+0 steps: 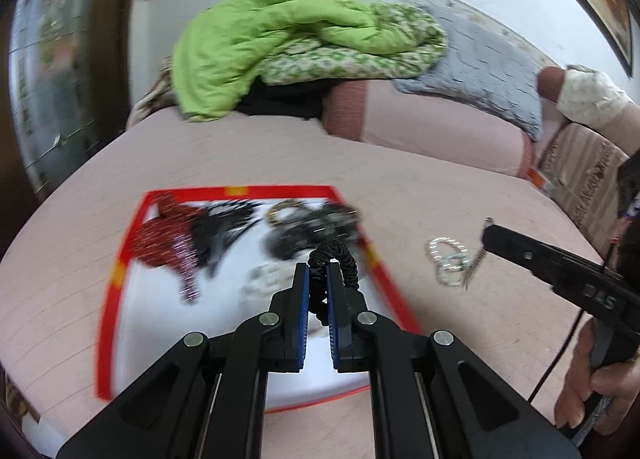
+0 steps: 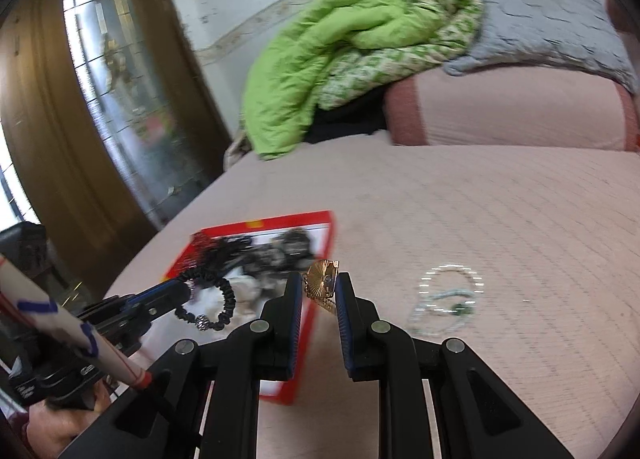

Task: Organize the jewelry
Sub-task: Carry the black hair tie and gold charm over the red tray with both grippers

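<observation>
A red-rimmed white tray [image 1: 120, 259] lies on the pink bed and holds red, black and pale jewelry; it also shows in the right wrist view [image 2: 320, 319]. My left gripper [image 1: 318, 275] is shut on a black beaded bracelet [image 1: 340, 255] above the tray's right part; the same bracelet hangs from it in the right wrist view [image 2: 224, 303]. My right gripper [image 2: 319, 283] is shut on a gold fan-shaped earring [image 2: 322, 279] just right of the tray's edge. Clear and green bead bracelets [image 2: 448, 299] lie on the bed to the right, also in the left wrist view [image 1: 450, 259].
A green quilt [image 1: 280, 39] and a grey blanket [image 1: 480, 67] are piled at the head of the bed over a pink pillow [image 1: 420, 123]. A wooden door with glass [image 2: 100, 99] stands at the left.
</observation>
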Tool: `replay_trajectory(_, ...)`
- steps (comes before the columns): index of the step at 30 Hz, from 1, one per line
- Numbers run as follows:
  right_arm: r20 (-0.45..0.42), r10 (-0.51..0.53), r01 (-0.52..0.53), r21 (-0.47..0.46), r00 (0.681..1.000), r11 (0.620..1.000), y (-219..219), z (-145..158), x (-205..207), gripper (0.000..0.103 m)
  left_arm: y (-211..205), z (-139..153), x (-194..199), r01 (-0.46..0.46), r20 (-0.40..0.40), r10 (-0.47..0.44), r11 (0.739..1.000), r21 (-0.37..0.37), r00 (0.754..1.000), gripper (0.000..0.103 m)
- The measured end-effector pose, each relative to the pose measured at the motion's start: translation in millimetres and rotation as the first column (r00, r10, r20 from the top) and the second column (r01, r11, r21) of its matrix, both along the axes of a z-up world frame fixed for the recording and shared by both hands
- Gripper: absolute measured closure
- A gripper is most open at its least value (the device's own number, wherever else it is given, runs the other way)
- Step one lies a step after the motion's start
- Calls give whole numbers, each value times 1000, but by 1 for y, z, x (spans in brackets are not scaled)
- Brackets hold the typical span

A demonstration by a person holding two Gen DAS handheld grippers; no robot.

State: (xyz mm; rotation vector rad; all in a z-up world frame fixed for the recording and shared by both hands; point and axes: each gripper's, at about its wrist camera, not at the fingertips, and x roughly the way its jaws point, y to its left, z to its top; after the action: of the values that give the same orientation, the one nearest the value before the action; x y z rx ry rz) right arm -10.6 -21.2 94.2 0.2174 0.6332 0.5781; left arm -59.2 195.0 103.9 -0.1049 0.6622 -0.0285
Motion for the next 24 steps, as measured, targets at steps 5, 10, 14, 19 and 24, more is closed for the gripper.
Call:
replay_trajectory(5, 14, 98, -98, -2, 995, 995, 38, -1, -16, 85, 35, -6, -11, -76, -20, 76, 997, -7, 997, 95)
replay_trajectory(10, 3, 160, -160, -26, 987, 987, 66, -9, -20, 85, 58, -17, -7, -116, -62, 113, 992, -46, 992, 95)
replay_trajectory(14, -19, 160, -161, -40, 987, 986, 75, -17, -14, 85, 62, -22, 3, -121, -85, 118, 992, -30, 989, 95)
replay_trajectory(19, -54, 144, -147, -52, 988, 988, 80, -26, -6, 85, 66, -28, 11, -122, -105, 118, 992, -33, 988, 95)
replay_trajectory(24, -76, 123, -129, -71, 989, 989, 81, -32, -2, 85, 63, -33, 18, -108, -124, 103, 994, -33, 987, 95)
